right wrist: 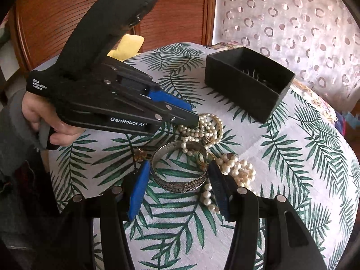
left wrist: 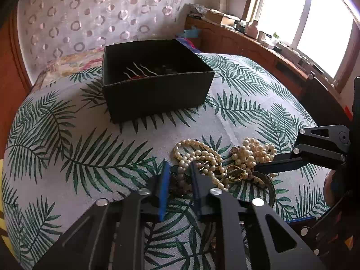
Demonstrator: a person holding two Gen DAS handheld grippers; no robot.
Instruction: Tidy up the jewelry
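A heap of pearl necklaces [left wrist: 202, 155] [right wrist: 209, 126], gold rings [left wrist: 235, 173] and a silver bangle [right wrist: 180, 168] lies on the leaf-print cloth. An open black box [left wrist: 155, 78] [right wrist: 247, 85] stands behind it with wavy hairpins [left wrist: 139, 70] inside. My left gripper [left wrist: 180, 168] is open, its fingers on either side of the left end of the pearl heap; it also shows in the right wrist view [right wrist: 191, 112]. My right gripper [right wrist: 178, 171] is open, its fingers either side of the bangle, which lies flat on the cloth.
The cloth [left wrist: 90, 157] covers a rounded surface that drops off at the sides. A wooden wardrobe [right wrist: 171, 11] stands behind, a patterned curtain [left wrist: 90, 15] at the back, and a cluttered wooden ledge [left wrist: 258, 40] runs under the window.
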